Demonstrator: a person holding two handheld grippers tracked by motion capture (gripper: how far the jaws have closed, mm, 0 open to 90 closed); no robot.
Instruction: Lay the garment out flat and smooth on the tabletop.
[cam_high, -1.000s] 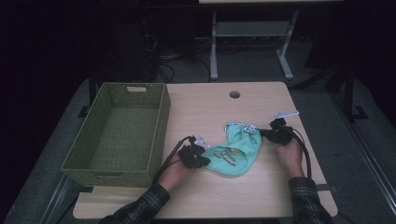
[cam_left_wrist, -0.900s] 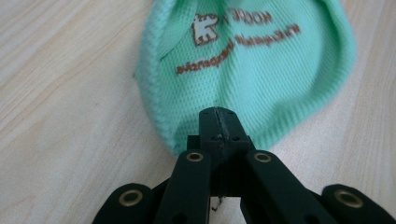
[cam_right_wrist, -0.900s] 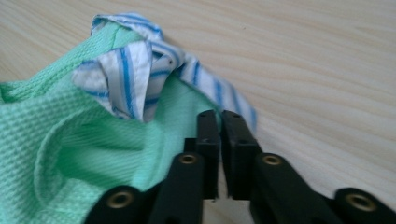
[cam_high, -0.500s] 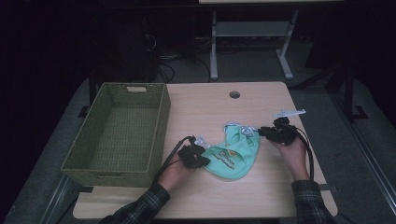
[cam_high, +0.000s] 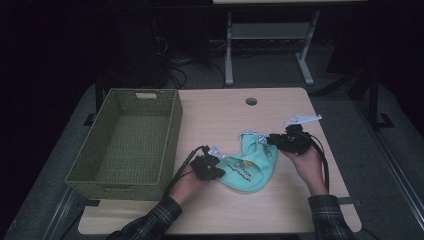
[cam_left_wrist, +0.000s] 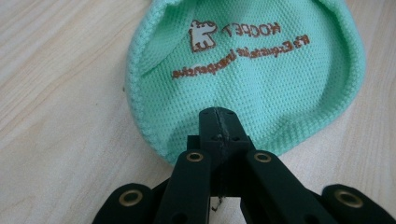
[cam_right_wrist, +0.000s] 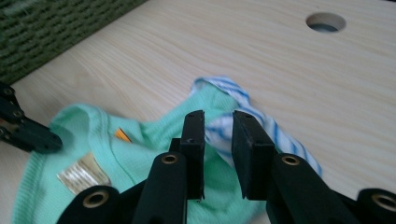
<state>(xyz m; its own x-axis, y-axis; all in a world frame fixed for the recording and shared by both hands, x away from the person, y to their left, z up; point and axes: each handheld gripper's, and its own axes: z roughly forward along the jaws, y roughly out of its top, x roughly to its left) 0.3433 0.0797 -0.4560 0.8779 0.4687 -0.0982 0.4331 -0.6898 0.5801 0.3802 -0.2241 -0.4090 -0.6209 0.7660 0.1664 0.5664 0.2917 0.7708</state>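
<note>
A small mint-green garment (cam_high: 250, 167) with brown lettering lies crumpled on the wooden table, between my two grippers. In the left gripper view the garment (cam_left_wrist: 243, 70) spreads away from me, and my left gripper (cam_left_wrist: 218, 114) is shut on its near hem. On the table this left gripper (cam_high: 216, 170) sits at the garment's left end. My right gripper (cam_high: 272, 140) is at the garment's upper right end. Its jaws (cam_right_wrist: 218, 121) stand narrowly apart over the blue-and-white striped trim (cam_right_wrist: 261, 126), and some of that fabric shows in the gap.
A green woven basket (cam_high: 170, 135) stands empty on the left half of the table, and its wall (cam_right_wrist: 46, 28) is close to the garment. A round cable hole (cam_high: 251, 101) is at the table's far middle. A metal stand is on the floor behind the table.
My right gripper has shifted a little to the left, onto the garment's striped end. The left gripper has kept its hold and has hardly moved.
</note>
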